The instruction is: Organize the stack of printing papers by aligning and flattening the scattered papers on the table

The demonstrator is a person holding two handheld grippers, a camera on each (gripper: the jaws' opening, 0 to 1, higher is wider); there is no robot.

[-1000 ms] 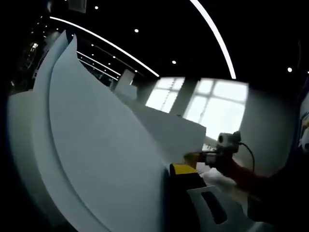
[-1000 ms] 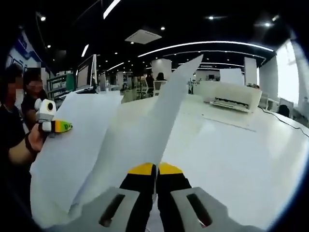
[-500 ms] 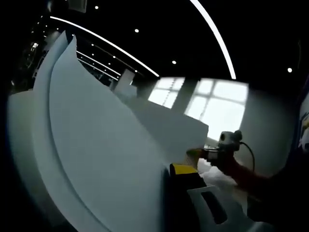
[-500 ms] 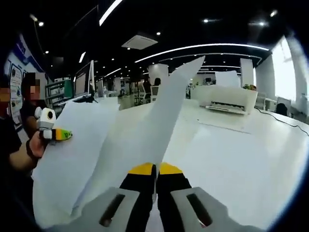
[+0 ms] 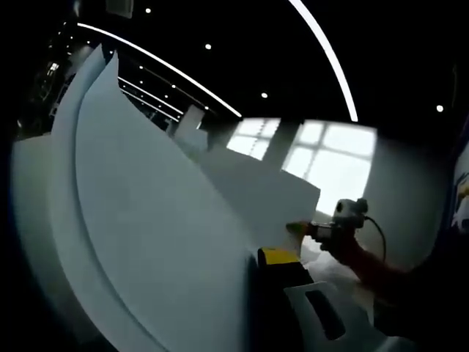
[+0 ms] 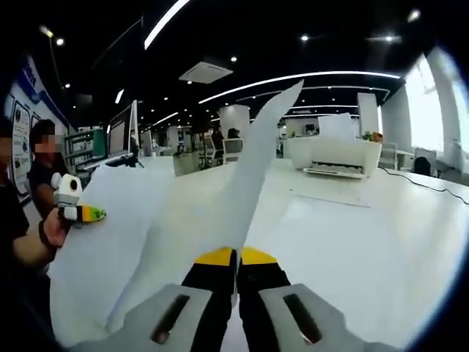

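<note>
Both grippers clamp the papers [image 6: 183,220] held above the table [image 6: 352,242]: right gripper [image 6: 236,258] at the near edge, left gripper [image 6: 86,213] at the sheets' left side, long axis running away.

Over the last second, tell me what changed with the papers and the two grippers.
Little changed. In the left gripper view the right gripper drifted slightly right and down. The right gripper view shifted a little, which is camera motion. Both grippers stay shut on the lifted papers, the left gripper at their far edge. The printer stays on the table.
</note>
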